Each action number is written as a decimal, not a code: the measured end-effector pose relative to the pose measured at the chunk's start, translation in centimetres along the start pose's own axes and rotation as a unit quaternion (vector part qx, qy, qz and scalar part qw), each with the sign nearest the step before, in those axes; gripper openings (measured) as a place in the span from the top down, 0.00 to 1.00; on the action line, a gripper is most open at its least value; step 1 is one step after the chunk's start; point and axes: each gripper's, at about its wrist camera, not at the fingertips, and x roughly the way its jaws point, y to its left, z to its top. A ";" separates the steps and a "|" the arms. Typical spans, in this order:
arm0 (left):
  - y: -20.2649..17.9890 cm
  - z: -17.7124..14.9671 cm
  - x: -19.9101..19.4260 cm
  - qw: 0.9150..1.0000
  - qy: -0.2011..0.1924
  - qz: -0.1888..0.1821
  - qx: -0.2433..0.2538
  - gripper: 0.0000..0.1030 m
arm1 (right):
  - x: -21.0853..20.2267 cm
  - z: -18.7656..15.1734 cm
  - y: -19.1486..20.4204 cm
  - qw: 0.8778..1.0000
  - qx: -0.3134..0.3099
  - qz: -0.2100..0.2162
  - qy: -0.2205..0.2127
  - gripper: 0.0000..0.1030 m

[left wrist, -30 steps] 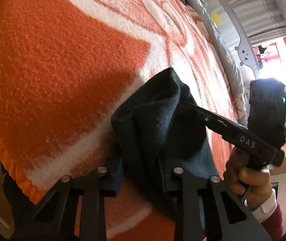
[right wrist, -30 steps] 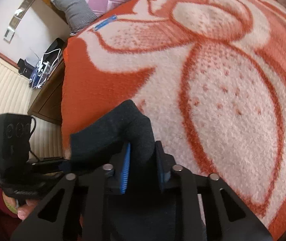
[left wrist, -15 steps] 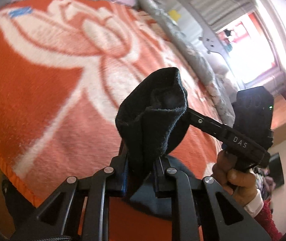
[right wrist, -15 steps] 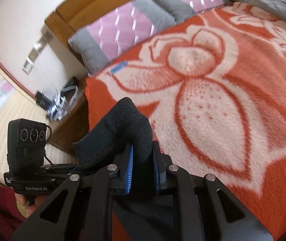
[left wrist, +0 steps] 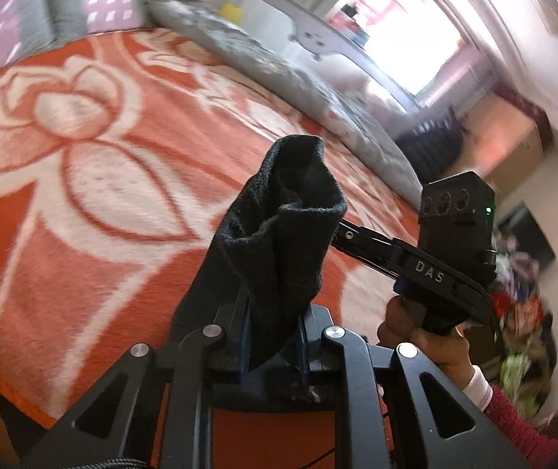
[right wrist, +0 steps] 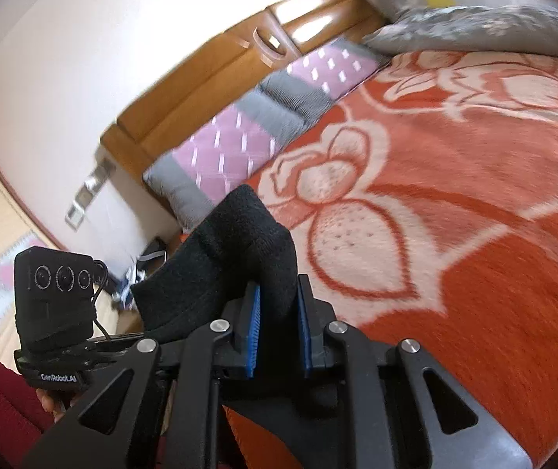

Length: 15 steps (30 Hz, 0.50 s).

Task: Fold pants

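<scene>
The black pants (left wrist: pixel 279 234) hang bunched between my two grippers, lifted above the orange and white flowered blanket (left wrist: pixel 83 164). My left gripper (left wrist: pixel 273 336) is shut on one part of the pants' edge. My right gripper (right wrist: pixel 277 324) is shut on another part of the pants (right wrist: pixel 235 250), blue pads pinching the cloth. In the left wrist view the right gripper's body (left wrist: pixel 451 242) sits close on the right, its tips hidden behind the cloth. In the right wrist view the left gripper's body (right wrist: pixel 56 305) sits at lower left. The rest of the pants hangs below, out of sight.
Purple and grey pillows (right wrist: pixel 247 133) lie at the bed's head against a wooden headboard (right wrist: pixel 216 66). A grey quilt (left wrist: pixel 279 78) lines the bed's far side. A bright window (left wrist: pixel 404 35) and a pile of clothes (left wrist: pixel 521 312) are on the right.
Both grippers have risen and tilted up with the pants, lifting the cloth off the blanket. The left gripper closed on the pants between one second ago and half a second ago.
</scene>
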 end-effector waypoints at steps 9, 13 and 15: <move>-7.7 -2.4 4.4 0.994 0.046 -0.013 0.096 0.83 | -7.2 -4.1 -4.0 0.995 0.061 -0.012 -0.079 0.83; -10.4 -4.4 6.5 0.987 0.067 -0.001 0.144 0.83 | -9.3 -6.2 -5.9 0.991 0.087 -0.018 -0.102 0.82; -11.5 -5.6 7.5 0.983 0.077 0.006 0.167 0.83 | -10.0 -7.2 -6.8 0.989 0.098 -0.020 -0.110 0.82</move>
